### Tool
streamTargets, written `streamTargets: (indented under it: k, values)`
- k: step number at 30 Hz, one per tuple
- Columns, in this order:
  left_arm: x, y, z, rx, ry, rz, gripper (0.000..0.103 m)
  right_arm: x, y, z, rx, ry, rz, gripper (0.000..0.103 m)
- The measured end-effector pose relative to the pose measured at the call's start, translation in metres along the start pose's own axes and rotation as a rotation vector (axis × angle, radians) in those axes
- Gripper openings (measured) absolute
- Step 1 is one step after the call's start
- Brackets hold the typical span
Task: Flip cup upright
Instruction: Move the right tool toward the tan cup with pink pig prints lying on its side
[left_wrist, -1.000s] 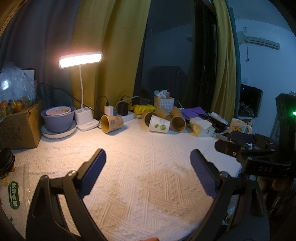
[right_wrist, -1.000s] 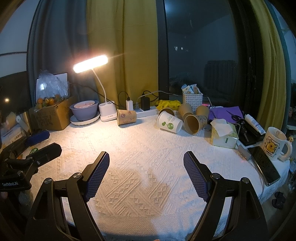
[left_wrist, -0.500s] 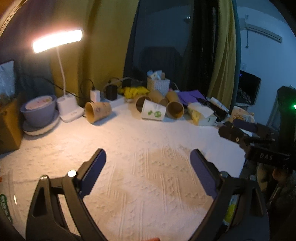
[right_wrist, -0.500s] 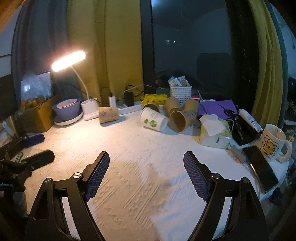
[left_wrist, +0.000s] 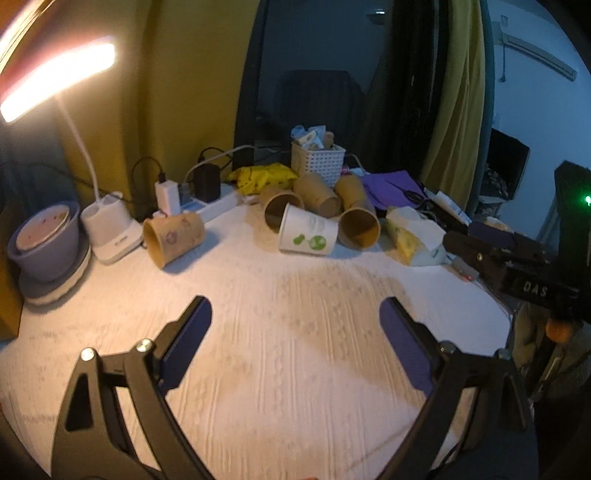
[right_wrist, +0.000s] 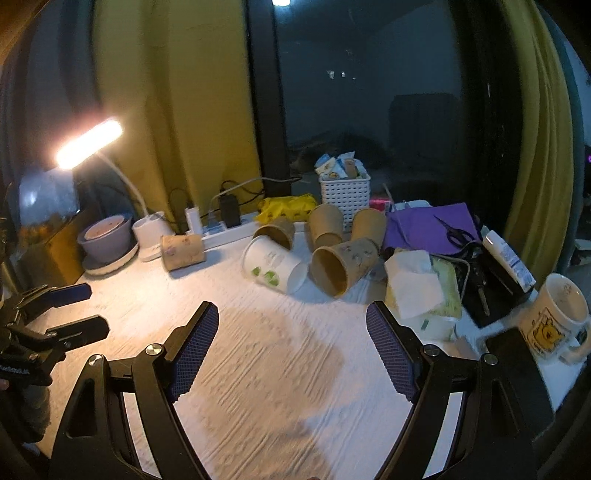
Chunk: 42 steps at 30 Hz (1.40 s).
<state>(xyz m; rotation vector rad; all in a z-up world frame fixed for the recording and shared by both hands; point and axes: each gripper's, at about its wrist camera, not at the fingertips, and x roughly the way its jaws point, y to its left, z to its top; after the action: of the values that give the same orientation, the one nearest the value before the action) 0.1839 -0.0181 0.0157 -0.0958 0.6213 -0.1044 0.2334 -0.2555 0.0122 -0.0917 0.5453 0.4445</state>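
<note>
Both claws spread wide, empty: left gripper, right gripper. White green-printed paper cup lies sideways near the white-clothed table's back edge. Advice: grip mid-wall lightly, then rotate.

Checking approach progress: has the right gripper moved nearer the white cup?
Yes. The right gripper has advanced toward the white cup, which looms larger and nearer, below the basket.

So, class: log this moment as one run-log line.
left gripper: open, empty | right gripper: open, empty | white cup: on side | stage: approach
</note>
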Motion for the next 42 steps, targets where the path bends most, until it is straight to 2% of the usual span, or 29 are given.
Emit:
streamTargets:
  k: [12,20,36,40,42]
  values:
    - [0.080,0.004,0.051,0.037,0.050,0.041,0.093,0.048,-0.032,0.040,0.019,-0.007,-0.042,0.085]
    - [0.124,0.010,0.077,0.022,0.080,0.034,0.093,0.096,-0.047,0.057,0.033,0.021,-0.049,0.085]
    - [0.243,0.009,0.123,-0.076,0.186,0.063,0.093,0.178,-0.073,0.089,0.053,0.069,-0.074,0.085]
    - [0.263,0.013,0.129,-0.106,0.215,0.039,0.093,0.192,-0.075,0.093,0.048,0.079,-0.068,0.085]
    - [0.278,0.014,0.133,-0.122,0.253,0.023,0.093,0.200,-0.077,0.094,0.053,0.088,-0.065,0.085]
